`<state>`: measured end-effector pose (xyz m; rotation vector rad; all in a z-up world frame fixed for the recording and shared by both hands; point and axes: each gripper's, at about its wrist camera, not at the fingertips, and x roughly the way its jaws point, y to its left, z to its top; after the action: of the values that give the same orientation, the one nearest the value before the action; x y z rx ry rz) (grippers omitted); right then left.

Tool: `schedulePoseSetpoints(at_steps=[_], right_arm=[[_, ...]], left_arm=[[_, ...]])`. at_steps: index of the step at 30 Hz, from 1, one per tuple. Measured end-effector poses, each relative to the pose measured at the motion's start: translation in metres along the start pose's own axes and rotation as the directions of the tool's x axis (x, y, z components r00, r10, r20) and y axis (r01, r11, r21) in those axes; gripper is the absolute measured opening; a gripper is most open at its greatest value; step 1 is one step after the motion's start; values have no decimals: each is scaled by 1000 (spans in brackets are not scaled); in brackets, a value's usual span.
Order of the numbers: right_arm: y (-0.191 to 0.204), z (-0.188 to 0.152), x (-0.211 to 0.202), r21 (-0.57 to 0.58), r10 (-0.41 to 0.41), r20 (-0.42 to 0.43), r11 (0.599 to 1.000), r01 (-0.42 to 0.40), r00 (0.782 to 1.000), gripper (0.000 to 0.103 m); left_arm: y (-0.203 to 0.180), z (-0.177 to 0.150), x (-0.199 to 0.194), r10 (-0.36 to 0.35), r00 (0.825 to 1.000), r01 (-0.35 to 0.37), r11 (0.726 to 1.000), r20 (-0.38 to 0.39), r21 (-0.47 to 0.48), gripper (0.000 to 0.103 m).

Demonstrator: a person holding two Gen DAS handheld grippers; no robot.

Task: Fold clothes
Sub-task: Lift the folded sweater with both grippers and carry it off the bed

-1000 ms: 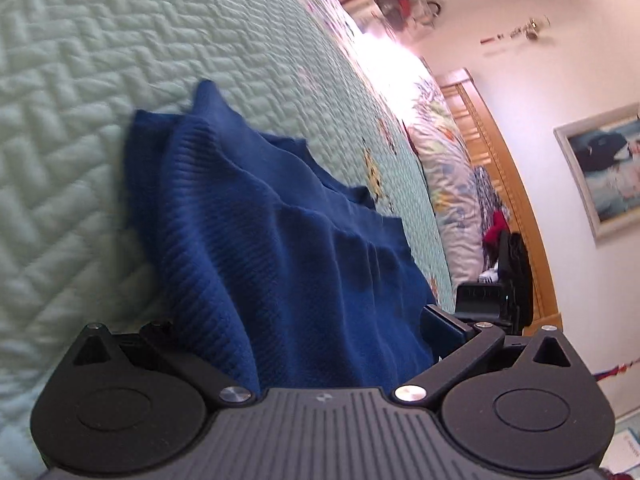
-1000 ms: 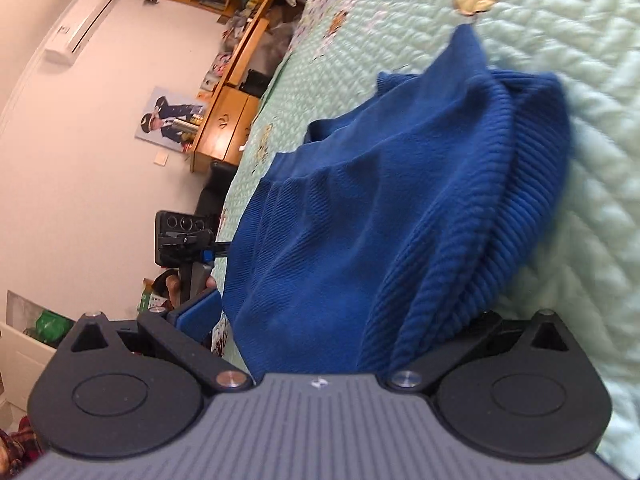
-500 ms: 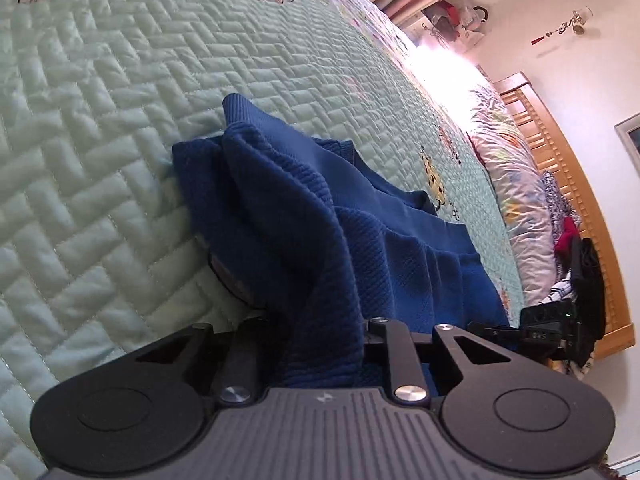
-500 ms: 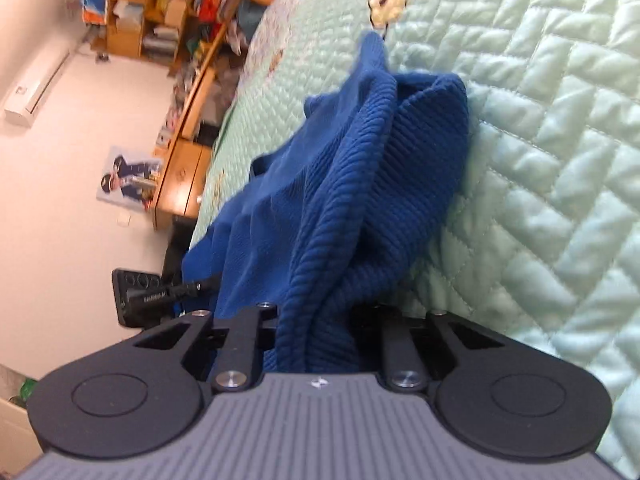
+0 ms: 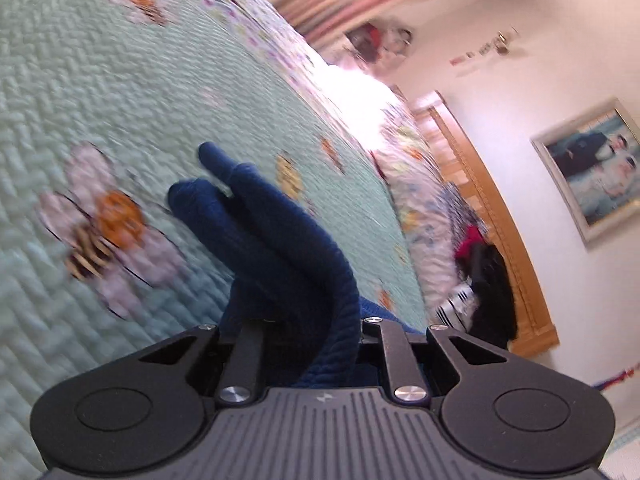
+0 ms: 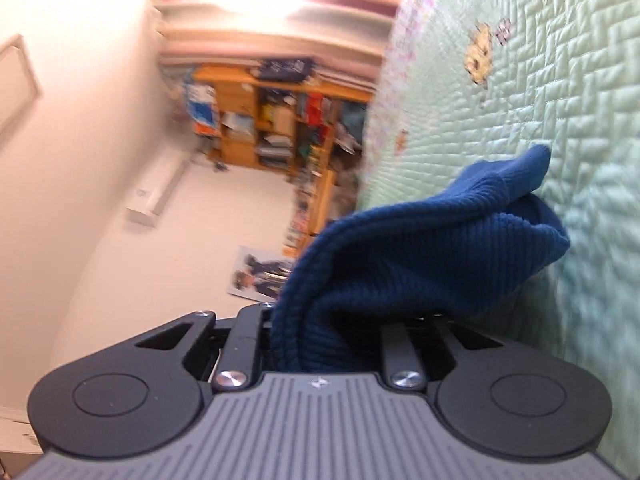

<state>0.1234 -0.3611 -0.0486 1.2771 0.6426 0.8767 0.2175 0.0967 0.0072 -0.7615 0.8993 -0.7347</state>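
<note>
Each claw pinches a bunch of the blue sweater (image 5: pixel 280 248): left claw (image 5: pixel 304 344), right claw (image 6: pixel 320 340). It sticks forward from both, over the bed (image 5: pixel 100 100), ready to fold.

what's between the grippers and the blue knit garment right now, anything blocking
Nothing visible. The blue knit garment already runs into the left gripper, whose jaws are closing on it, and bunches in the right gripper. Only the green quilt lies beyond.
</note>
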Motion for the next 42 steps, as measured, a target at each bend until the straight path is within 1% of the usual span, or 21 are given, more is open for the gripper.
schedulePoseSetpoints(at_steps=[3,6,9,12,14,18,19,22,25,27,28,31,33,34,35,36,38,39,40,41,42], right_arm=[[25,-19,-56,9,54,70,998,-55,996,20],[50,-42,-122,4,107,155,994,-109,982,20],[77,-68,-200,-28,119,253,993,-116,960,20],[101,-94,-293,-71,113,369,993,-93,923,20],[112,-111,-355,-85,98,452,994,-67,887,19],[128,-138,-461,-88,34,597,996,23,801,19],[131,-143,-486,-90,19,625,995,47,780,19],[135,-154,-541,-97,-4,706,990,103,708,19],[134,-165,-592,-97,-10,782,986,139,623,19],[129,-178,-620,-102,-8,827,981,163,562,19],[126,-184,-634,-103,-6,848,979,176,529,19],[103,-212,-669,-97,-17,905,965,245,424,20],[77,-228,-685,-56,-35,935,968,244,352,20],[63,-234,-692,-15,-70,948,965,263,311,20],[49,-241,-698,28,-106,957,960,279,269,20],[27,-248,-703,85,-148,961,963,256,235,20],[-4,-258,-710,138,-189,961,960,244,201,20],[-14,-264,-712,158,-205,961,958,240,184,20],[-24,-268,-714,159,-198,965,964,215,173,20],[-29,-272,-716,164,-199,966,965,206,163,20],[-33,-275,-718,170,-202,967,965,198,153,22]], left_arm=[[-37,-35,24,-61,995,63,998,-83,20,18],[-74,-74,66,-135,972,139,990,-191,10,18],[-121,-112,119,-200,931,215,977,-306,14,18],[-179,-151,181,-261,872,297,954,-415,24,18],[-219,-179,225,-292,825,348,937,-485,29,18],[-291,-248,318,-332,718,423,906,-611,5,18],[-308,-264,342,-337,691,436,900,-640,-2,18],[-359,-311,408,-348,622,469,883,-701,-23,18],[-406,-355,463,-335,564,495,869,-755,-16,19],[-428,-382,493,-320,537,500,866,-780,-11,19],[-436,-394,507,-310,532,497,868,-788,-6,19],[-449,-428,547,-273,533,476,879,-801,17,18],[-449,-450,570,-222,545,458,887,-808,65,19],[-446,-461,581,-193,555,440,893,-810,89,20],[-440,-472,590,-167,556,412,906,-814,96,26],[-433,-481,597,-134,560,385,916,-818,113,29],[-422,-488,603,-73,595,361,914,-800,185,29],[-418,-487,604,-50,617,348,912,-785,215,29],[-416,-483,603,-32,640,333,912,-767,240,31],[-414,-479,603,-13,663,316,911,-748,264,43],[-413,-472,601,4,691,296,911,-723,287,50]])
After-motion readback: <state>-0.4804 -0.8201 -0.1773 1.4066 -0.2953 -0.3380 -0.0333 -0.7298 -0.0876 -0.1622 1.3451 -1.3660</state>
